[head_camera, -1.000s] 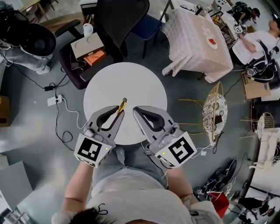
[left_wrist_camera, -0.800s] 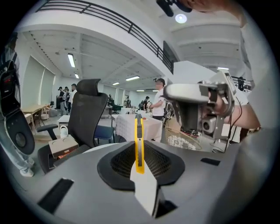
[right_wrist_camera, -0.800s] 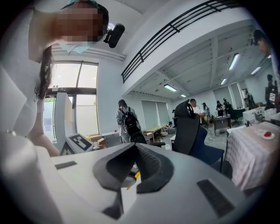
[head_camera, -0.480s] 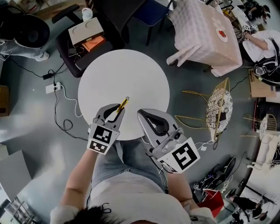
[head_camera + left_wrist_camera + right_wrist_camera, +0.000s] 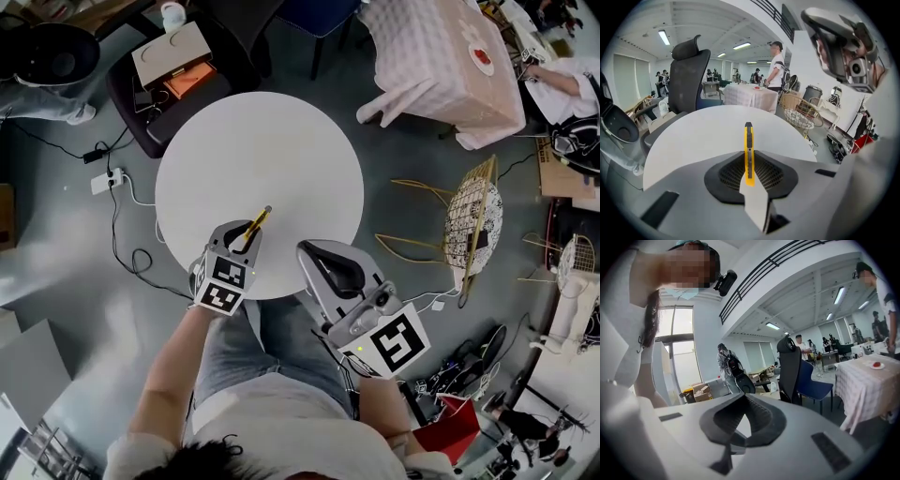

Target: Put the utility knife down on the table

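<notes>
A yellow utility knife point(image 5: 256, 224) point(image 5: 748, 152) sticks forward out of my left gripper point(image 5: 242, 238) point(image 5: 749, 161), whose jaws are shut on its rear half. Its black tip points toward the middle of the round white table point(image 5: 272, 159) point(image 5: 712, 131). The left gripper hangs over the table's near edge; I cannot tell whether the knife touches the top. My right gripper point(image 5: 323, 255) point(image 5: 740, 420) is shut with nothing between its jaws, raised at the table's near right edge and tilted up toward the room.
A black office chair point(image 5: 686, 75) stands behind the table, with a box and orange items point(image 5: 178, 66) on a seat at its far left. A wire chair point(image 5: 473, 225) is to the right, a cloth-covered table point(image 5: 441, 66) beyond it. Cables and a power strip point(image 5: 105, 180) lie on the floor at the left.
The left gripper has tipped nose-down and drawn in over the near table edge, still shut on the knife. The head view has shifted, so the table sits higher. The right gripper stays shut.
</notes>
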`<state>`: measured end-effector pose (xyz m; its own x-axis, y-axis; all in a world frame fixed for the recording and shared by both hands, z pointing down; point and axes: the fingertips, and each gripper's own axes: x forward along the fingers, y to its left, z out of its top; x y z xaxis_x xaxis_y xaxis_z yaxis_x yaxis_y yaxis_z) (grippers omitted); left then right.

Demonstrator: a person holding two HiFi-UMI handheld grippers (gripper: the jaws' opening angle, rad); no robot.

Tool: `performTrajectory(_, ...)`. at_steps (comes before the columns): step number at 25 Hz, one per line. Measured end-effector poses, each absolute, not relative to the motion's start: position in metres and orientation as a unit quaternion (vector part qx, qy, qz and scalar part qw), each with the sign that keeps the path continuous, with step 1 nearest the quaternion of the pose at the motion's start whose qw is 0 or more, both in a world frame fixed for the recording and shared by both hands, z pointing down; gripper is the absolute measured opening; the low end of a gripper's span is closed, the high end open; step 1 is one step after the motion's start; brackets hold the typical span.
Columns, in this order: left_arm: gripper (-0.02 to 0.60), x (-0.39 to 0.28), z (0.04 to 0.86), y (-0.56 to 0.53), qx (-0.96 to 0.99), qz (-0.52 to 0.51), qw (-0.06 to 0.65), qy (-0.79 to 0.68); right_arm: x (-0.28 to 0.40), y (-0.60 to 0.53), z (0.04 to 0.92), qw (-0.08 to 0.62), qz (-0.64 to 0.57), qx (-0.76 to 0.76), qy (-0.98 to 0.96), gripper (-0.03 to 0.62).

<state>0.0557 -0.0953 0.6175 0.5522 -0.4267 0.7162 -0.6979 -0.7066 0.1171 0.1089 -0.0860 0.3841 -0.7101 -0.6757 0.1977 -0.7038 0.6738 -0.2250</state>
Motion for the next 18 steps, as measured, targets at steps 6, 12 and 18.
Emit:
performTrajectory(6,0.066,0.053,0.645,-0.093,0.843,0.379,0.215,-0.316,0.113,-0.09,0.39,0.05,0.149,0.384,-0.91,0.008)
performTrajectory(12,0.066,0.056,0.66,-0.094,0.831,0.399,0.236,-0.307,0.119,-0.09,0.396,0.055,0.156,0.388,-0.907,0.008)
performTrajectory(18,0.067,0.055,0.663,-0.091,0.833,0.407,0.226,-0.3,0.123,-0.088,0.397,0.053,0.154,0.391,-0.906,0.008)
